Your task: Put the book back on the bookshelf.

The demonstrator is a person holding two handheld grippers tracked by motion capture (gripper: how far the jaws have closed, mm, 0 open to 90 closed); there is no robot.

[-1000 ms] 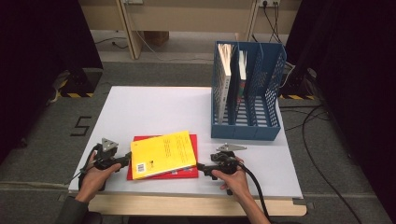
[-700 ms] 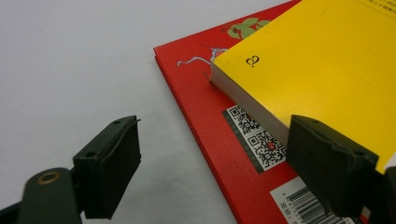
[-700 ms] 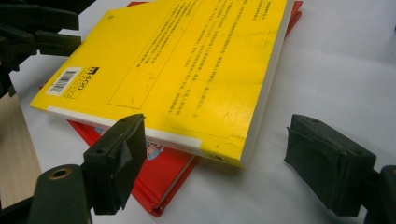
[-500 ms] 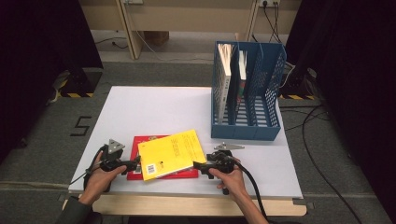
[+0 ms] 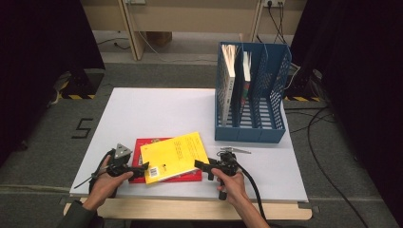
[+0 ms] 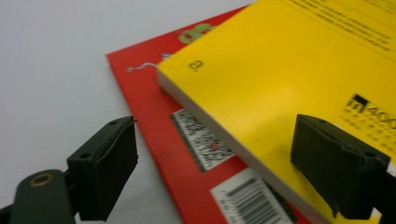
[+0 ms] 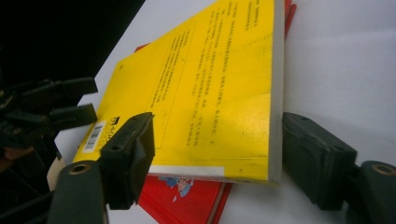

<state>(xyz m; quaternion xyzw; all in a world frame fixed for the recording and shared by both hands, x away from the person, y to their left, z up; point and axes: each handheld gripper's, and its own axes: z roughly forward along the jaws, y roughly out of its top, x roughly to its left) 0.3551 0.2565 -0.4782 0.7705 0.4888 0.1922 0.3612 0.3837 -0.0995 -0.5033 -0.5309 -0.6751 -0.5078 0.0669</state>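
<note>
Two books (image 5: 236, 71) in blue rack (image 5: 273, 102)

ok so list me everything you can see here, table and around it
yellow book: 1, yellow, on top of the red book, near edge of table
red book: 1, red, flat on table under the yellow one
file rack: 1, blue mesh, right rear of table
books in rack: 2, upright in the rack's left compartments
table: 1, white top
floor mark: 1, black "5", left of table
left tongs: 1, black, jaws just opened, apart at the books' left corner
right tongs: 1, black, jaws closing in on the yellow book's corner, not yet pressing
hands: 2, one on each tongs
</note>
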